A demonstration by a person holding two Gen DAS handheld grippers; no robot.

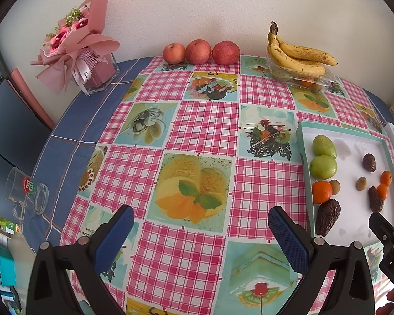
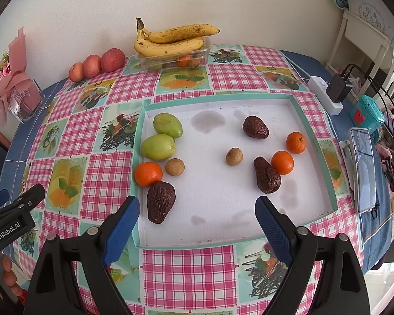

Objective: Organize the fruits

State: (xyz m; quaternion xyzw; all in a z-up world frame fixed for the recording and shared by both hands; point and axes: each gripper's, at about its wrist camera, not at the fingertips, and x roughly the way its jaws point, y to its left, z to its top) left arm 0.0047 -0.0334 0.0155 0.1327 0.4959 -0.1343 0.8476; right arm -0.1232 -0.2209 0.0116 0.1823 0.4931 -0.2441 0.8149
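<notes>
**Both grippers wide and empty over the fruit table**

The right gripper point(image 2: 197, 210) hangs above the near edge of the white tray point(image 2: 312, 157), its blue-padded jaws spread wide with nothing between them. The left gripper point(image 1: 201, 221) is likewise spread wide and empty, over the checked tablecloth point(image 1: 205, 126) to the left of the tray.

Closest to the right gripper lies a dark wrinkled avocado point(image 2: 161, 201) in the tray's near left corner. Just behind it sit an orange point(image 2: 148, 174) and a small brown round fruit point(image 2: 174, 167), then two green fruits point(image 2: 162, 137) side by side along the left wall. Toward the right of the tray lie a second avocado point(image 2: 266, 175) touching an orange point(image 2: 282, 162), another orange point(image 2: 296, 142), a third avocado point(image 2: 255, 127) and a second small brown fruit point(image 2: 234, 156), apart from the rest.

At the far edge of the table, by the wall, a bunch of bananas point(image 2: 170, 40) rests on a clear plastic box point(image 2: 199, 57), and three apples point(image 2: 97, 64) stand in a row to its left. A pink bouquet point(image 1: 73, 42) stands at the far left, a glass mug point(image 1: 26, 194) near the left edge.
</notes>
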